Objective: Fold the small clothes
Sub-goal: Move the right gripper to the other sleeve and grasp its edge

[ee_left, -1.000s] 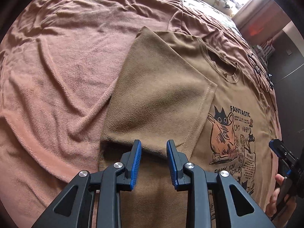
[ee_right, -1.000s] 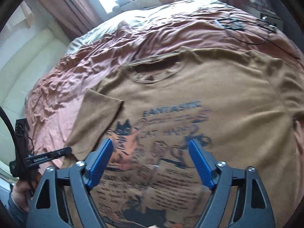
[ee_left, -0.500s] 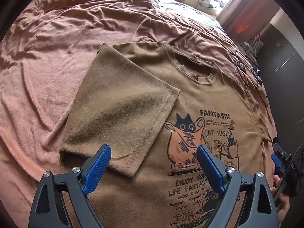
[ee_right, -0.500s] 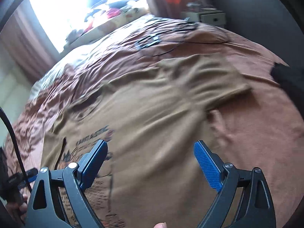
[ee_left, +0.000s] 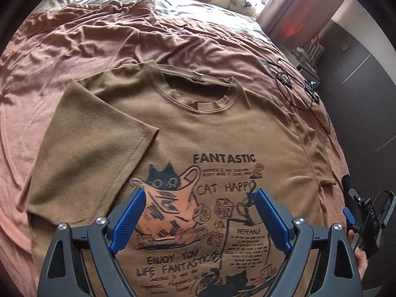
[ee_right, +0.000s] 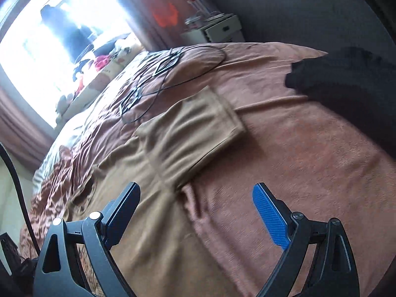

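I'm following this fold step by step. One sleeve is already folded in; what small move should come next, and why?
Probably bring the right claw, empty, down onto the flat right sleeve and grip its edge. The left sleeve already lies folded over the t-shirt.

A T-shirt [ee_left: 222, 133] lies flat on a bed's blanket [ee_left: 74, 49], one sleeve [ee_left: 94, 148] folded over its chest, cables [ee_left: 294, 91] beyond the other shoulder.

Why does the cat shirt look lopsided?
One sleeve of the shirt is folded in over the front, but the other sleeve sticks out flat on the blanket. Black cables also lie loose beside it.
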{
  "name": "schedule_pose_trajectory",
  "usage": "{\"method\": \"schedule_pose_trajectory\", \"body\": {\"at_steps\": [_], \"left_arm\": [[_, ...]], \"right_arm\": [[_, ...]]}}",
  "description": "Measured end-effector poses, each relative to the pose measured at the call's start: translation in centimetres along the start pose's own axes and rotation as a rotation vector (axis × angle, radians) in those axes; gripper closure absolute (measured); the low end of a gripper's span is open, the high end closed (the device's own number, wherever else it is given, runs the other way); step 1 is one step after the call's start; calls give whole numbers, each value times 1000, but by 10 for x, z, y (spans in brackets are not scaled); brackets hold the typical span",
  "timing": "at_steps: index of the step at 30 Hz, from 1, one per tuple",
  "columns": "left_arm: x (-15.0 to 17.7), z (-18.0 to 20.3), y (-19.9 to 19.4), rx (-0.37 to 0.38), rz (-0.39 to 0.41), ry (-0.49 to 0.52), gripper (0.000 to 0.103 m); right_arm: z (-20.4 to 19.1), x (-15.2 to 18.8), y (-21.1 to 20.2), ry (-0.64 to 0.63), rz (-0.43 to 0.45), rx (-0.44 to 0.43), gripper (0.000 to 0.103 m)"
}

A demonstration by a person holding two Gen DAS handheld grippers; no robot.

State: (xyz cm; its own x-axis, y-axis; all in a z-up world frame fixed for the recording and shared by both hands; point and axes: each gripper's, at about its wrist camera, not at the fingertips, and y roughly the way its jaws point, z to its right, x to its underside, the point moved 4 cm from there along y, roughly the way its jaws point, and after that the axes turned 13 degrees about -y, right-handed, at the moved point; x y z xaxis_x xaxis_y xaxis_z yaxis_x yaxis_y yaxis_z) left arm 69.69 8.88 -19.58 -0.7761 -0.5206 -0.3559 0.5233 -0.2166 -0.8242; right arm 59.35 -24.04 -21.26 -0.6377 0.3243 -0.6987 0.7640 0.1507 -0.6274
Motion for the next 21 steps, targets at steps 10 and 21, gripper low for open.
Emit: {"method": "schedule_pose_trajectory", "body": {"at_steps": [10, 21], "left_arm": [[12, 72, 45, 49, -62, 36, 55], [25, 141, 99, 88, -133, 69, 81]], "right_arm": [[16, -3, 20, 124, -10, -69, 27], [62, -19, 55, 309, -72, -165, 53]]}}
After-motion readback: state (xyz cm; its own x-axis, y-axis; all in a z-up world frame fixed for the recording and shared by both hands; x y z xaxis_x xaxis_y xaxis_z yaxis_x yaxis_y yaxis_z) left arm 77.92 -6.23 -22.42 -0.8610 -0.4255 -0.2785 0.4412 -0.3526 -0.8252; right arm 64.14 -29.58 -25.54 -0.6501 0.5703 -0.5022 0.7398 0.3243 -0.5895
